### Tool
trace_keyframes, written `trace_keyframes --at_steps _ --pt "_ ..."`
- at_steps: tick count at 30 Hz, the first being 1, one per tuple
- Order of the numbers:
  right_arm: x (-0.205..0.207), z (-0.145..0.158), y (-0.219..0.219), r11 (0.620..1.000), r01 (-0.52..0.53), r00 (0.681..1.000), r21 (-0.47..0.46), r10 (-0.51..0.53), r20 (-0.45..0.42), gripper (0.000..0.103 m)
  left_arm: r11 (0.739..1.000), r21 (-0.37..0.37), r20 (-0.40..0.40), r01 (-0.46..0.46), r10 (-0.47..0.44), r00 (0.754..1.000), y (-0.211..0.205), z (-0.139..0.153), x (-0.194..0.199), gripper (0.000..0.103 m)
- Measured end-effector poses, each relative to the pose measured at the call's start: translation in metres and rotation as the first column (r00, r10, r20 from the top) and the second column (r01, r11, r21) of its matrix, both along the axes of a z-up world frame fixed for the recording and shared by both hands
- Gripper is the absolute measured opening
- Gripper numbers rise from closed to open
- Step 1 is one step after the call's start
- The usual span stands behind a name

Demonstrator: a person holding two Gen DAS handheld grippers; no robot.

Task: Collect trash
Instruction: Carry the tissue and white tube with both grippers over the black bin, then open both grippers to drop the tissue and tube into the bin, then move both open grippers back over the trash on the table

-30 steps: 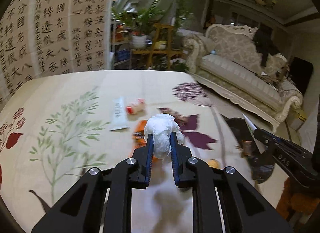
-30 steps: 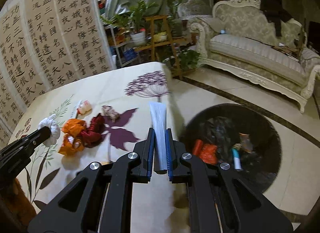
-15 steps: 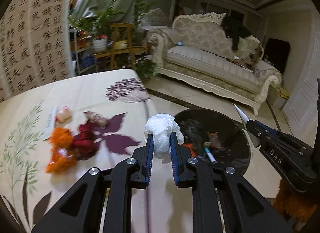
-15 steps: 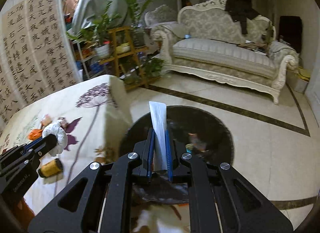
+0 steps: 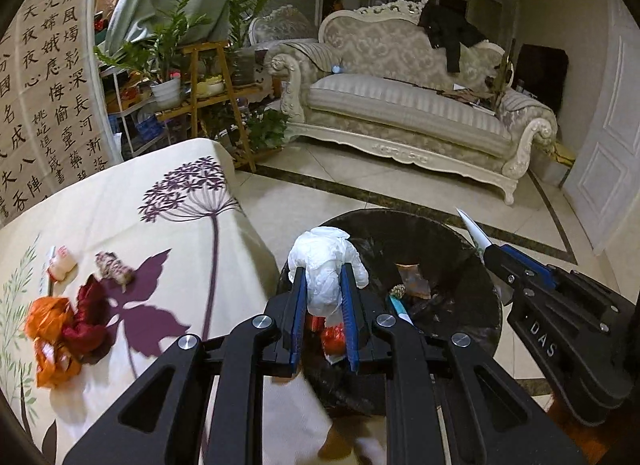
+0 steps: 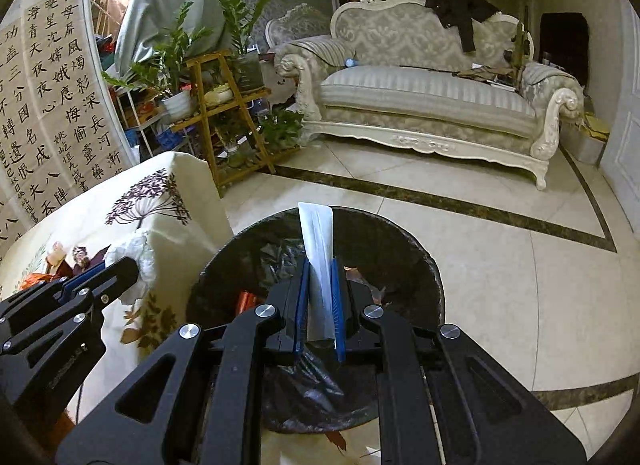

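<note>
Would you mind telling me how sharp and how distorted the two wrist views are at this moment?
Left wrist view: the orange wrapper on the tablecloth is motion-smeared, while the white tissue wad in the jaws is crisp. Right wrist view: mostly sharp, the white strip clear over the black bin. Both views: strong fisheye bending, black corners, dim indoor light, the sofa curved.

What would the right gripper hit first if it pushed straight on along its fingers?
Most likely the inside of the round black-lined trash bin: the right gripper, shut on a flat white wrapper, points down into its mouth. Depth is uncertain.
</note>
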State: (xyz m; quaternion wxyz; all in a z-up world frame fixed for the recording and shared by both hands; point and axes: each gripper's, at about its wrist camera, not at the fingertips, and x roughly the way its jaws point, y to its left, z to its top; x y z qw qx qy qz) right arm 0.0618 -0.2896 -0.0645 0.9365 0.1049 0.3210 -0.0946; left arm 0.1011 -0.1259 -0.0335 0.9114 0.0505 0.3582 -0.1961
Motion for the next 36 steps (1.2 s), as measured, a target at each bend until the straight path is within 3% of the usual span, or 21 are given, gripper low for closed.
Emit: trace_keyframes --at_steps 7,9,12,14,21,24,36 --pt "0.013 -0.015 -0.011 0.999 0.015 1.0 0.03 -0.015 -0.02 0.013 0.999 0.028 -0.027 0.024 -0.023 0.999 -0.018 -0.009 0.014 0.018" --pt "0.015 -0.018 -0.012 0.999 0.017 1.0 0.038 -0.016 -0.024 0.014 0.999 0.037 -0.036 0.032 -0.031 0.999 -0.021 -0.012 0.014 0.023" --pt "0.014 -0.02 -0.015 0.999 0.03 0.999 0.037 -0.029 -0.022 0.025 0.999 0.041 -0.044 0.023 -0.022 0.999 -0.022 -0.015 0.015 0.034" --pt "0.012 -0.019 -0.017 0.999 0.036 0.999 0.041 -0.035 -0.022 0.025 1.0 0.03 -0.044 0.008 -0.006 0.999 -0.019 -0.014 0.015 0.044" --pt "0.007 -0.015 -0.016 0.998 0.045 0.999 0.04 -0.044 -0.026 0.027 1.0 0.015 -0.035 -0.015 0.016 0.999 -0.009 -0.007 0.012 0.056" --pt "0.002 -0.011 -0.009 0.998 0.041 0.999 0.036 -0.04 -0.02 0.039 1.0 0.001 -0.028 -0.028 0.028 0.999 0.003 -0.001 0.005 0.06" --pt "-0.017 0.006 0.061 0.993 -0.112 0.994 0.041 0.113 -0.009 0.041 0.99 -0.004 -0.009 -0.144 0.144 0.99 0.086 0.017 -0.028 0.062"
